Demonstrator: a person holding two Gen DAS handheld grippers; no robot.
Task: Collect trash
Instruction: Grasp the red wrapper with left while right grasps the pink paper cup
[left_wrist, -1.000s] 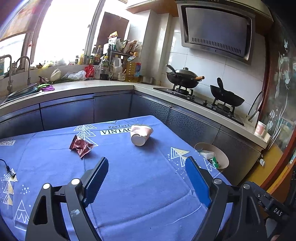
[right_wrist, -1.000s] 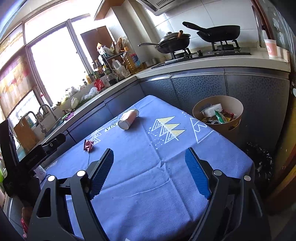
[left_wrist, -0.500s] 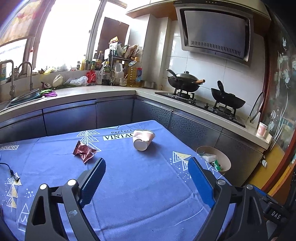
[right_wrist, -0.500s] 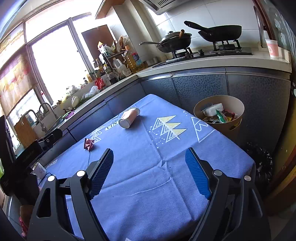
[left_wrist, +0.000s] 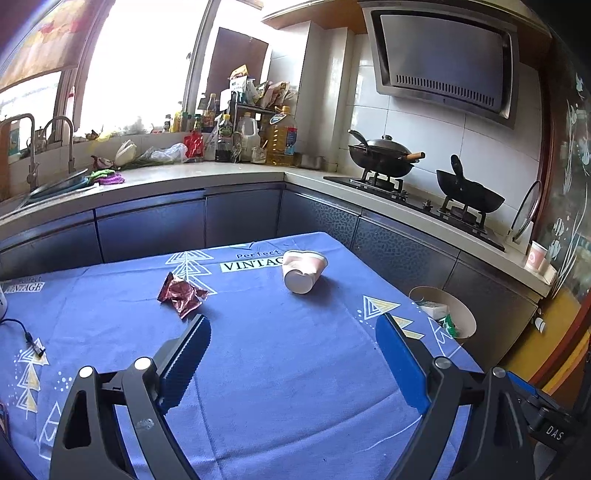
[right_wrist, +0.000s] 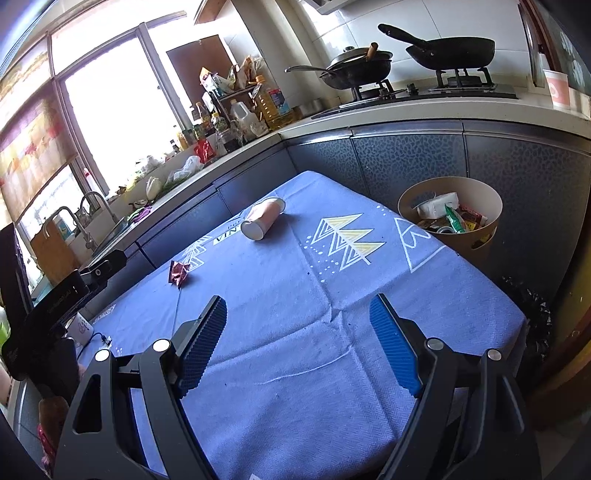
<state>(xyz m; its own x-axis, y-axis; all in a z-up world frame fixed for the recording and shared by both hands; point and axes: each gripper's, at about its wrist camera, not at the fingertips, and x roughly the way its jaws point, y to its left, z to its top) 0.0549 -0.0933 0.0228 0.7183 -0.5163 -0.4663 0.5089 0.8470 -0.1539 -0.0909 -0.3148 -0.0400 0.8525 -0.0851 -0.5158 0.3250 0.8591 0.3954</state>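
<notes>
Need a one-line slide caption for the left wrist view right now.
Open left gripper above blue tablecloth, facing a crumpled wrapper and tipped paper cup; bin beside the table.

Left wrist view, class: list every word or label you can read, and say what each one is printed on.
"Perfect VINTAG": tablecloth, far edge, last letter hidden by the paper cup.
"VINTAGE": tablecloth, left edge, first letter blurred.
"DAS": other gripper's black body, lower right.
Bottle labels on the counter: too small to read.

Left claw (left_wrist: 292, 328) and right claw (right_wrist: 297, 308): black frames; ridged blue pads; silver screws.
</notes>
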